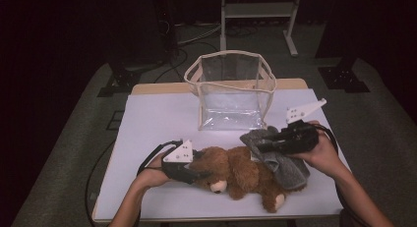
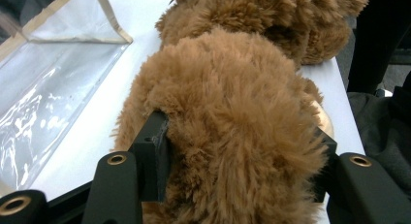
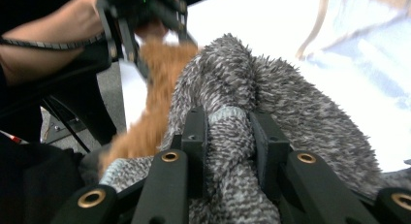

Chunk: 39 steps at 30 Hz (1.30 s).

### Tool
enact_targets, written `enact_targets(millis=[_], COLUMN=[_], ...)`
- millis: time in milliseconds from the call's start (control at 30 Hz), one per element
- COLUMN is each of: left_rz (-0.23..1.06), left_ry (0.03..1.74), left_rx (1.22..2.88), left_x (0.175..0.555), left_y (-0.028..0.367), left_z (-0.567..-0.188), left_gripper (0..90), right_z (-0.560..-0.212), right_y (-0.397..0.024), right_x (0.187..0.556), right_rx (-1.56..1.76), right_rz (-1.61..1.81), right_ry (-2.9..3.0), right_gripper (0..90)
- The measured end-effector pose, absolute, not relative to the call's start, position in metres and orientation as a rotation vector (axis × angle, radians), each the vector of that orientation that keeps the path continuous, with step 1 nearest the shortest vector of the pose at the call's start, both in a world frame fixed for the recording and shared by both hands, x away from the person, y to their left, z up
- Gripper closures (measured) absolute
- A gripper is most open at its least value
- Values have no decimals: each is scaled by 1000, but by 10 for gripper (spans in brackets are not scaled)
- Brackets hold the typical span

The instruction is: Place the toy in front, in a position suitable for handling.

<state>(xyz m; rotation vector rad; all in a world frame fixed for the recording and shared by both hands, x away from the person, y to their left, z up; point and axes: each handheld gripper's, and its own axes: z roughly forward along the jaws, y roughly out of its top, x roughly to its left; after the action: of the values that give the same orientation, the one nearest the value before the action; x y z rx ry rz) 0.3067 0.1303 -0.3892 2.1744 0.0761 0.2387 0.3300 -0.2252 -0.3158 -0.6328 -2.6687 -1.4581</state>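
One brown teddy bear (image 1: 241, 175) is lain on the table (image 1: 157, 119), its head clamped between the half-closed jaws of the left gripper (image 1: 199, 174). One grey knitted garment (image 1: 282, 163) is pinched by the nearly closed right gripper (image 1: 255, 144), against the bear's body. Beyond both grippers, one clear bag (image 1: 231, 92) is stood upright.

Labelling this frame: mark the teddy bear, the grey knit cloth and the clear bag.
teddy bear (image 1: 243, 173), high view, on its body.
grey knit cloth (image 3: 228, 132), right gripper view, on the pinched fold.
clear bag (image 1: 231, 84), high view, on its front wall.
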Motion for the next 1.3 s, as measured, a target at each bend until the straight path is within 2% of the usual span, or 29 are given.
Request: enact_targets(millis=[100, 167, 400, 600, 833, 933, 1067, 1300], left_rz=[259, 266, 283, 311, 305, 263, 253, 233], left_ry=[55, 31, 31, 94, 180, 184, 195, 181], left_rx=[2181, 2183, 2181, 2179, 2151, 2125, 2097, 2088], left_x=[306, 306, 308, 315, 324, 323, 321, 317], left_y=[128, 125, 128, 130, 137, 137, 138, 136], left_z=[-388, -388, -387, -381, -382, -387, -393, -395], left_gripper=[429, 429, 410, 343, 345, 417, 474, 481], right_z=[-308, -308, -353, -370, -375, -374, -355, -336], right_y=[-217, -189, -146, -156, -161, -160, -155, -112], right_x=[337, 351, 358, 341, 325, 323, 325, 334], right_rx=[-610, -544, -487, -533, -583, -586, -548, -405], right_rz=[-1457, -1433, -1291, -1330, -1389, -1380, -1373, -1379], right_ry=[-2670, -2681, -2694, -2670, -2680, -2694, -2749, -2755], right_gripper=[703, 702, 704, 719, 724, 723, 718, 710])
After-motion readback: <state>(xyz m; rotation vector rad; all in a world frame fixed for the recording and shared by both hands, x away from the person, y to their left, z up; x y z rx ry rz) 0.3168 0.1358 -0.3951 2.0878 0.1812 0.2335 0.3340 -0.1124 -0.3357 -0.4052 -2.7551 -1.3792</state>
